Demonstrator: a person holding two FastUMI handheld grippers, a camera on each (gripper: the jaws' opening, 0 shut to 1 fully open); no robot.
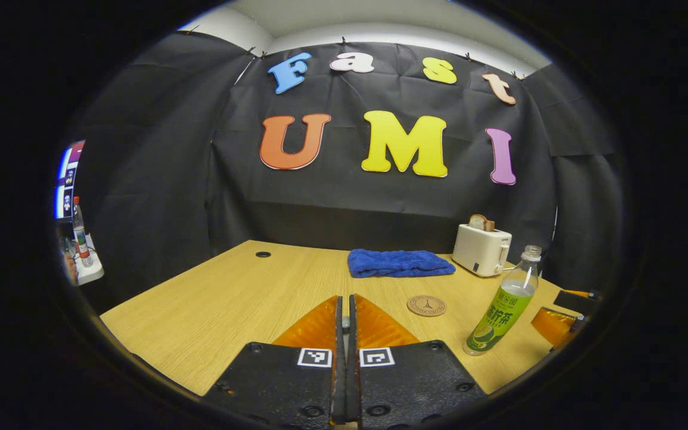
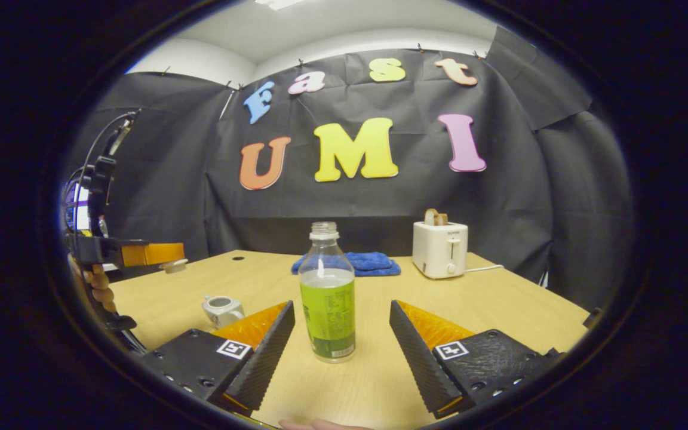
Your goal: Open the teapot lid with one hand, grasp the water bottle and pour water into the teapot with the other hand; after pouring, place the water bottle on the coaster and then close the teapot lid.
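Nearest my right camera stand the two fingers of my right gripper [image 2: 339,343], spread wide with the water bottle [image 2: 327,295] upright on the table [image 2: 499,310] between them, touching neither. Left of the bottle the teapot [image 2: 223,309] sits open, without its lid. Farther left my left gripper [image 2: 168,258] hangs above the table in my hand [image 2: 100,286], pinching a small pale lid [image 2: 174,265].

From my left gripper's view its fingers [image 1: 320,325] are pressed almost together, only a sliver of something pale showing between them. To their right lies the round coaster [image 1: 426,305], then the bottle [image 1: 502,307] with no cap. Behind are a blue towel [image 1: 399,263] and a white toaster [image 1: 481,249].
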